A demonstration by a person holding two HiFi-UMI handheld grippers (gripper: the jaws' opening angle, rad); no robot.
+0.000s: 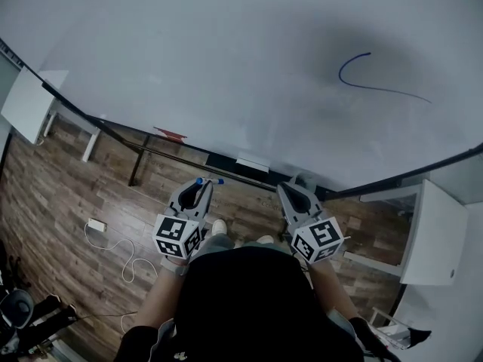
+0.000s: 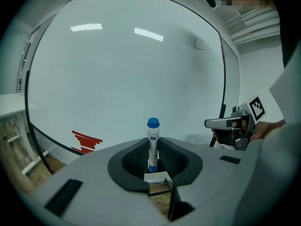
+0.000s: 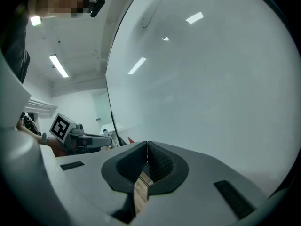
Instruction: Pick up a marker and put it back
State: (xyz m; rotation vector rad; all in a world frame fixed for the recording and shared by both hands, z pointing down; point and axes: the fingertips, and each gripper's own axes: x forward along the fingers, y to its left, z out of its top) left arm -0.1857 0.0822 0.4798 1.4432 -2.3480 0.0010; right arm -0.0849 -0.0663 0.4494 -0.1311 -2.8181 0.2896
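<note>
Near the bottom edge of the whiteboard, just right of a red striped mark on it, the left gripper has its jaws closed narrowly on the marker. The pads pinch the white barrel, and the blue cap sticks out clear of them above the wood floor. Further right, the right gripper hangs level with it and well apart, its jaws pressed together with nothing between them, while a blue pen line curves across the board's upper right area.
</note>
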